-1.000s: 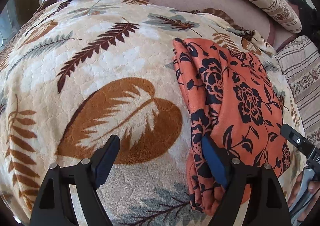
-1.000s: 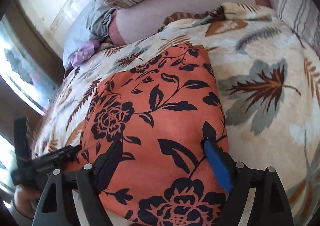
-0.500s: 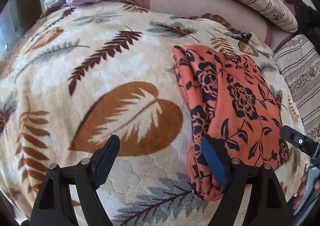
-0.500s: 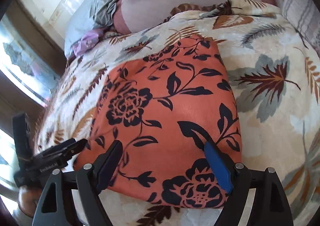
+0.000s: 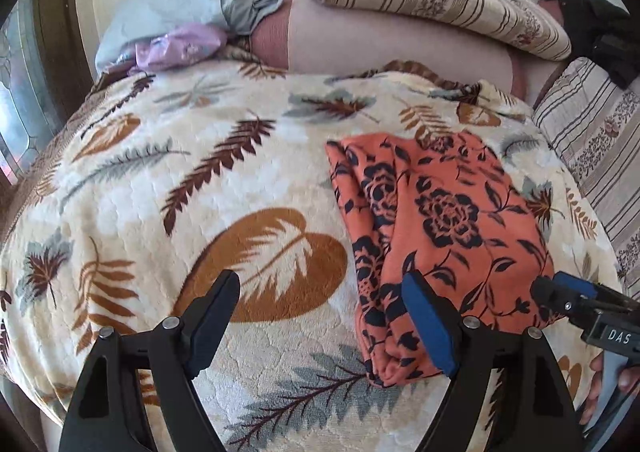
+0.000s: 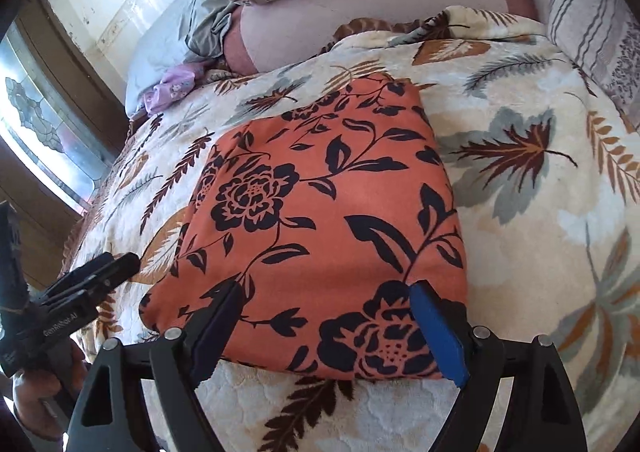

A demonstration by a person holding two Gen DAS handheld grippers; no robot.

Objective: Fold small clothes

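An orange garment with black flowers [image 5: 440, 236] lies folded into a compact rectangle on the leaf-patterned blanket [image 5: 200, 172]. It also shows in the right wrist view [image 6: 320, 220]. My left gripper [image 5: 320, 316] is open and empty, just in front of the garment's near left corner and above the blanket. My right gripper [image 6: 324, 324] is open and empty, hovering over the garment's near edge. The right gripper shows at the right edge of the left wrist view [image 5: 580, 304]. The left gripper shows at the left of the right wrist view [image 6: 80, 284].
The blanket [image 6: 540, 172] covers a bed. Striped pillows [image 5: 432, 0] and a pink bolster [image 5: 400, 40] lie at the head. A grey-blue cloth [image 5: 192, 4] and a lilac cloth [image 5: 180, 48] sit at the far left. A striped cushion [image 5: 592, 132] lies right. A window [image 6: 40, 132] is left.
Both grippers have drawn back from the folded garment and risen, so more of the bed shows. The garment lies still; both stay open.
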